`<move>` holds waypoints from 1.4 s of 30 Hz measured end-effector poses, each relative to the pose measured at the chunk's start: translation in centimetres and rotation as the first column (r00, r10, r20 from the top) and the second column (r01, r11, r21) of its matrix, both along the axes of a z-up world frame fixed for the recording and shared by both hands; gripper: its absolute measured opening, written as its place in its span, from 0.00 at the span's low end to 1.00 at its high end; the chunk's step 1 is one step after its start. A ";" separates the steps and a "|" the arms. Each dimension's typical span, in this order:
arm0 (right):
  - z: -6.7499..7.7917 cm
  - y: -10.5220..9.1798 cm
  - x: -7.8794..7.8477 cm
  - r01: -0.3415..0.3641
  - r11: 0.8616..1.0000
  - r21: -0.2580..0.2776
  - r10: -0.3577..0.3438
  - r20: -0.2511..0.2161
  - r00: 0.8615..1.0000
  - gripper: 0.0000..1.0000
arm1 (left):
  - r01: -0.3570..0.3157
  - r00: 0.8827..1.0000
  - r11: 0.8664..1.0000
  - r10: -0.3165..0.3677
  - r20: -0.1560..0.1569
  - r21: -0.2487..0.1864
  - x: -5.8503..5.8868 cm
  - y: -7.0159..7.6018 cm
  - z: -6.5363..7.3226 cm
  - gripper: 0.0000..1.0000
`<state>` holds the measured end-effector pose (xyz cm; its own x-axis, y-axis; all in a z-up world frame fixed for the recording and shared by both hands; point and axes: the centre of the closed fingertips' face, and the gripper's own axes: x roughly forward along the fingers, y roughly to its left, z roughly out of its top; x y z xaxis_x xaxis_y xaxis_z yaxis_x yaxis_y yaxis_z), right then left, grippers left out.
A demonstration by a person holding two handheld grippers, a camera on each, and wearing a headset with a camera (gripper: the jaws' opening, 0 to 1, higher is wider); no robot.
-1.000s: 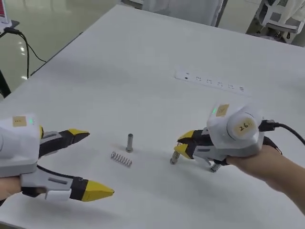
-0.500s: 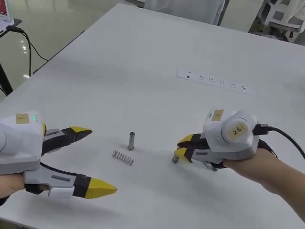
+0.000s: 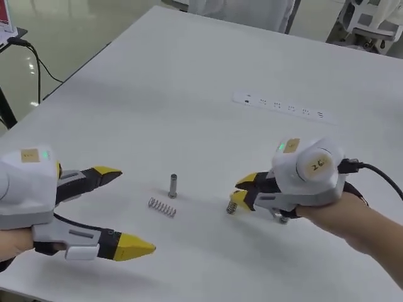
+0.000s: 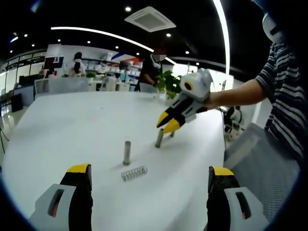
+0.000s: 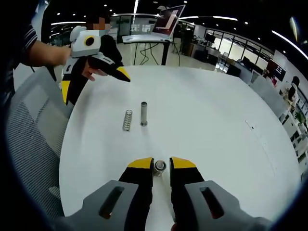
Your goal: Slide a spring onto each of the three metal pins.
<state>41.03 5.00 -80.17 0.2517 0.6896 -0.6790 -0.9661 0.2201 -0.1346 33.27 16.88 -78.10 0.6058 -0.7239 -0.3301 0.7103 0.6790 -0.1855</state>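
The right gripper [image 5: 160, 162] sits around a pin [image 3: 232, 206] wearing its spring; I cannot tell if it squeezes. The left gripper [image 3: 133, 211] is wide open near the loose spring [image 3: 161, 207], ready to grab it.

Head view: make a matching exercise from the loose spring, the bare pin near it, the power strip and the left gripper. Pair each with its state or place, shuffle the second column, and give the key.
Things:
1. loose spring
2. bare pin
3. power strip
4. left gripper

States or places:
A. jaws wide apart
B. white, far across the table
C. stands upright
D. lies on its side

Pairs: 1-D, 2-C, 3-B, 4-A.
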 end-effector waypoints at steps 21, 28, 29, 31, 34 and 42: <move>2.5 0.1 -3.4 0.088 0.975 0.204 -0.064 -0.123 0.990 0.13 | -0.006 1.000 1.000 0.006 0.006 -0.004 0.0 0.0 0.4 0.98; 1.7 -0.5 -5.1 0.074 0.977 0.201 -0.046 -0.138 0.989 0.12 | -0.015 1.000 1.000 0.015 0.007 -0.008 0.0 0.2 0.4 0.98; 1.5 -0.7 -5.3 0.077 0.977 0.201 -0.048 -0.145 0.988 0.12 | -0.016 1.000 1.000 0.016 0.007 -0.008 0.0 0.2 0.4 0.98; 1.2 -0.9 -5.7 0.084 0.976 0.203 -0.052 -0.161 0.986 0.12 | -0.014 1.000 1.000 0.014 0.007 -0.007 0.0 0.2 0.4 0.98; 0.7 -1.3 -6.2 0.089 0.977 0.194 -0.058 -0.160 0.985 0.11 | -0.016 1.000 1.000 0.016 0.007 -0.009 0.0 0.3 0.4 0.98; 0.2 -1.6 -6.7 0.113 0.974 0.198 -0.074 -0.193 0.978 0.12 | -0.012 1.000 1.000 0.013 0.005 -0.010 0.0 0.1 0.4 0.98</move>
<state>34.29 3.36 -79.94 0.2064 0.7993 -0.5643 -0.9439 0.3147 0.1005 33.28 16.99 -77.75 0.6165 -0.7196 -0.3195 0.7027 0.6859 -0.1890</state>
